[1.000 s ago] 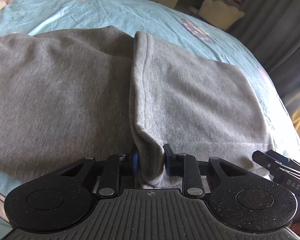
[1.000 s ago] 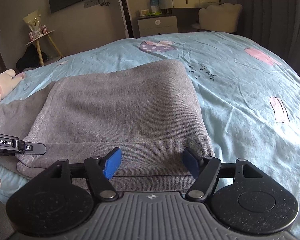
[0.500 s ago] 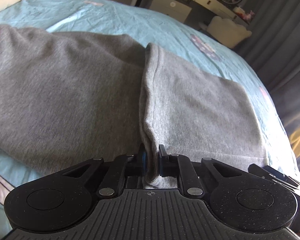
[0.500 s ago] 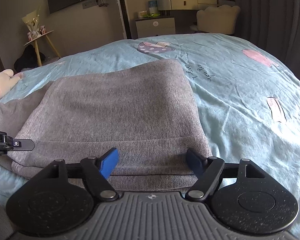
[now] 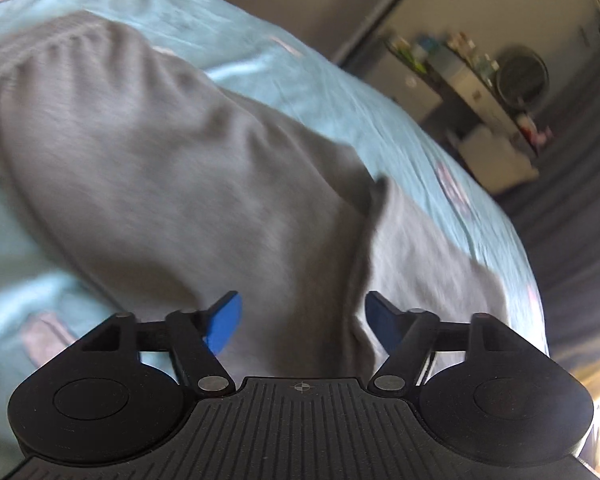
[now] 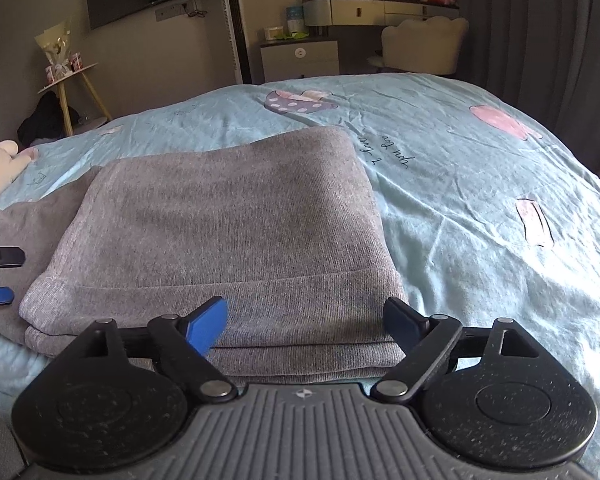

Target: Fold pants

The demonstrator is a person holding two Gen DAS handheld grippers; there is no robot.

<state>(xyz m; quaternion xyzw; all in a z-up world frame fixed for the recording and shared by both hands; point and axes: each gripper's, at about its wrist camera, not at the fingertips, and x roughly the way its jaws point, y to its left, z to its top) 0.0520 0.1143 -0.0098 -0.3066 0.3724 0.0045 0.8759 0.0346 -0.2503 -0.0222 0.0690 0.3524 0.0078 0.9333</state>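
Both grippers' fingers (image 6: 204, 330) have just spread at the folded pants (image 6: 228, 224) hem

We see a bed (image 6: 480, 184) in a pale blue printed sheet ahead of our claws; grey pants (image 6: 228, 216) lie folded on it, a plush toy (image 6: 0, 164) far left.

Matt grey knit pants (image 6: 228, 220), wrinkled light-blue cotton bedsheet (image 6: 480, 200)
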